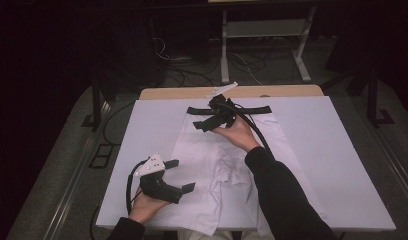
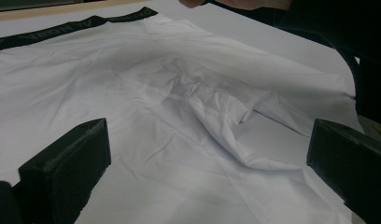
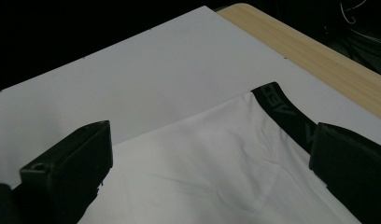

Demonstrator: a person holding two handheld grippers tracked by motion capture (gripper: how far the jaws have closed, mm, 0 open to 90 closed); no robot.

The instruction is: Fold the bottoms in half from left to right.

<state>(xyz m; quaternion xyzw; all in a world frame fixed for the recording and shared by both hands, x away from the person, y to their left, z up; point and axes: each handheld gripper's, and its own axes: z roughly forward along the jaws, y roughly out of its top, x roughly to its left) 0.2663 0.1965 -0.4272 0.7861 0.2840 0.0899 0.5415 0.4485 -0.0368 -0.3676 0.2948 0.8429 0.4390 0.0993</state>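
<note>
White board (image 1: 342, 165) under white shorts (image 1: 212, 165)

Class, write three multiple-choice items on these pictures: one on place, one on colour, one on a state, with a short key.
1. Where does the garment's waistband lie?
A. far end of the table
B. near edge
C. on the floor

2. What colour is the waistband?
A. red
B. black
C. yellow

3. How do the left gripper's jaws stand?
A. shut on cloth
B. shut, empty
C. open

Key: 1 A, it lies by the wooden table edge. 2 B, black against the white garment. 3 C, wide gap between jaws.
</note>
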